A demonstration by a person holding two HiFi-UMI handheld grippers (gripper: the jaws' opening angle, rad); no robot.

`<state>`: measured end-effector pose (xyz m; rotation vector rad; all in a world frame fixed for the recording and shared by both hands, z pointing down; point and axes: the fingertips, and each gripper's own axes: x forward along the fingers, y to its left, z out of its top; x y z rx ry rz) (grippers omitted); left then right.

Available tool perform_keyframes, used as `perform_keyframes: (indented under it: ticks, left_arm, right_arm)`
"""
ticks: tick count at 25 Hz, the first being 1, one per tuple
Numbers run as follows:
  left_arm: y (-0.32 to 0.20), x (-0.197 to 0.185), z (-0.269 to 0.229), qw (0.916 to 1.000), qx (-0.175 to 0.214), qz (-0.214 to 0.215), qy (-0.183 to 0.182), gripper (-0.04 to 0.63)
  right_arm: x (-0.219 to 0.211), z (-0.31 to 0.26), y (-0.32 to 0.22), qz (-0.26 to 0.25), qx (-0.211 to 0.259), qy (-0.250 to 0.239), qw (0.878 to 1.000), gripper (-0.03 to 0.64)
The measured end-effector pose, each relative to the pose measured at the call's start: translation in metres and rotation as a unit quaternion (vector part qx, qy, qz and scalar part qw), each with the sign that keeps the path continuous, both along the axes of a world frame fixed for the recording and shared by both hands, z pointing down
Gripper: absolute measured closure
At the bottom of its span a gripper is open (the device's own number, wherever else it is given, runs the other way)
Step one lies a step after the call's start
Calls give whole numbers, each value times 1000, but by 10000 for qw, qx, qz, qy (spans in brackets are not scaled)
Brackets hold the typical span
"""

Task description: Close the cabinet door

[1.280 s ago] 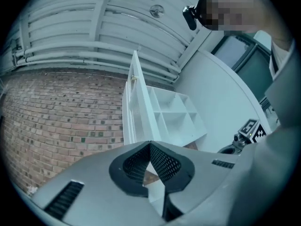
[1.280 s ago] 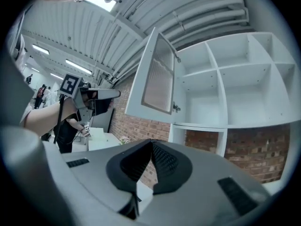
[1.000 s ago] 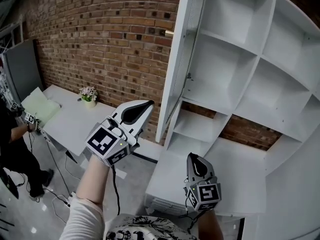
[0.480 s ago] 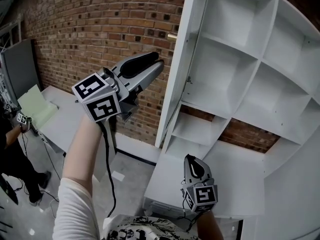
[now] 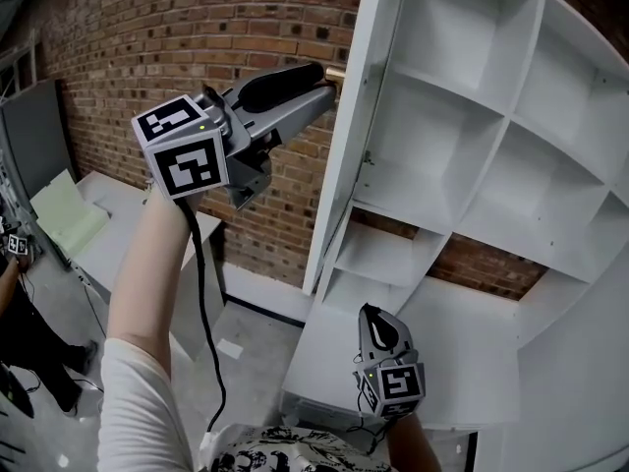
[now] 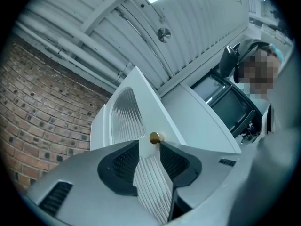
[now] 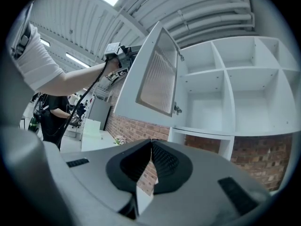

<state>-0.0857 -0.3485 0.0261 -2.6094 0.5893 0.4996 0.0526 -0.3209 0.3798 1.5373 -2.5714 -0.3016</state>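
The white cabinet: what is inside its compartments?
Bare white shelves only; brick wall shows through the lower openings. The right hand-held gripper covers part of the lowest surface.

In the head view the tall white shelved cabinet (image 5: 511,116) runs off the top and right edges; its white door (image 5: 356,116) shows edge-on, its face hidden; a bare forearm (image 5: 147,264) covers part of the white desk (image 5: 98,249); a dark-clothed person (image 5: 15,323) is cut by the left edge; the pale green object (image 5: 61,216) on the desk cannot be identified.
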Motion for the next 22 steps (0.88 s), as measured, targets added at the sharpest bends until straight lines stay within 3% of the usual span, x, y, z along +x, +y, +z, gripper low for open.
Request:
perform_keyframes:
  ticks: [7,13,18,22]
  left_arm:
    - [17,8,-1,9984,137,551,-61,468]
    - [11,13,-10,9964,234,776,-229,465]
    - [16,23,-11,9942,544,725,-574,483]
    - [20,35,-12,9937,664,646,-629,485]
  right_arm:
    - [-4,12,0,9,-166,21,9999,609]
    - [-8,12,-7,90,-221,51,9997,609]
    - [-10,19,-10,243,-329,-20,9992,609]
    - [-1,25,-12,417,-368,-38,9984,609]
